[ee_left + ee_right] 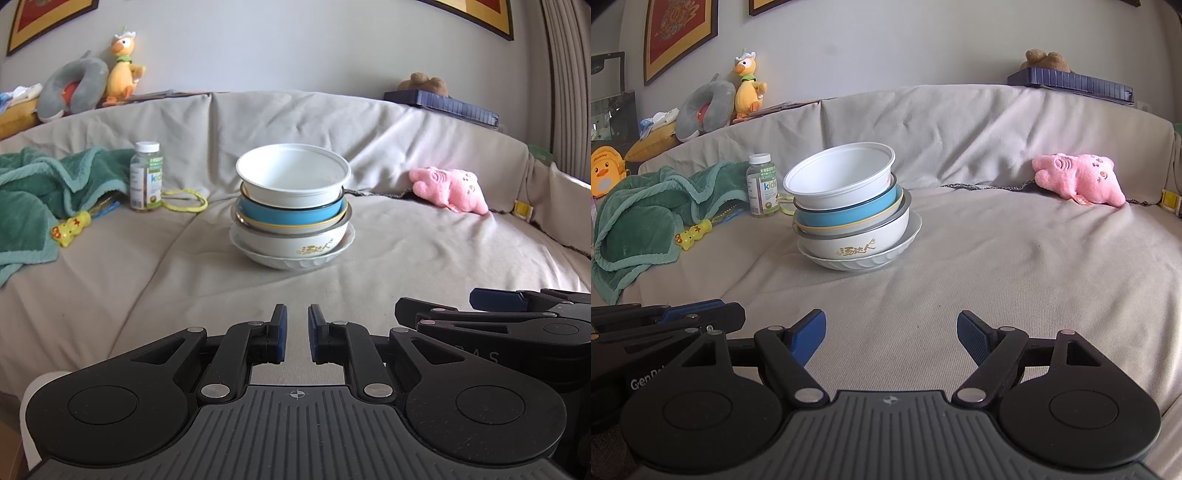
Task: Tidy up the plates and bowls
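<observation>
Stack of bowls (293, 210) sits mid-seat on the beige-covered sofa (406, 258) — white plastic bowl (291, 173) on top, blue bowl (295, 214) under it, then a white bowl with gold lettering (853, 240), all nested in a scalloped white dish (864, 260) and leaning a bit. Left gripper (296, 334) has its jaws drawn in to a narrow gap with nothing between them; right gripper (891, 336) stands wide and empty — both well short of the stack. Vitamin bottle (145, 177) and green blanket (40, 199) lie left of the stack, pink plush (448, 188) to its right.

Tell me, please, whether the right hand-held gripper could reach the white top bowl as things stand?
Probably yes: the right hand-held gripper is open, and only bare sofa cover lies before the white top bowl.
</observation>
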Demonstrator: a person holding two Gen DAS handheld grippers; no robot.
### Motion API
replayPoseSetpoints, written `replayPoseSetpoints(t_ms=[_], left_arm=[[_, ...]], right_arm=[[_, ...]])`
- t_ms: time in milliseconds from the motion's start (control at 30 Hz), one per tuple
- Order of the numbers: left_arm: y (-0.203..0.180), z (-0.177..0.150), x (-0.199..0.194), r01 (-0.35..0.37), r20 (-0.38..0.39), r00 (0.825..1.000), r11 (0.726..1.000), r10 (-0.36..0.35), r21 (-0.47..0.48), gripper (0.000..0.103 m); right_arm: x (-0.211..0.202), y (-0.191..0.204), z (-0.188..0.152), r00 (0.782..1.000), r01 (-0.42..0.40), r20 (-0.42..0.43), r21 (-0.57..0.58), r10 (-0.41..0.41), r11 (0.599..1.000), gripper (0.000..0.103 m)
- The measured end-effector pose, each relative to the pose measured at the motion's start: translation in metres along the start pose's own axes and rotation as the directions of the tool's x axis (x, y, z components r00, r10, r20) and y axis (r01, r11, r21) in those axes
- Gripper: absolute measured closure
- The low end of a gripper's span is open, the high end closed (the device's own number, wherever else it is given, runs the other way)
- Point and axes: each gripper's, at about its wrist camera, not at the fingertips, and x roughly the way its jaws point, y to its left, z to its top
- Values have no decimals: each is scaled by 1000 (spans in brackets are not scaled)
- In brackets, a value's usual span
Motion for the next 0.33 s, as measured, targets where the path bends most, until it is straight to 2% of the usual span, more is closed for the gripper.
replayPoseSetpoints(t_ms=[333], left_arm=[[-1, 0, -2, 0, 3, 1000, 1000, 0, -3, 90]], right_arm=[[1, -1, 0, 1000, -3, -1, 0, 3, 1000, 24]])
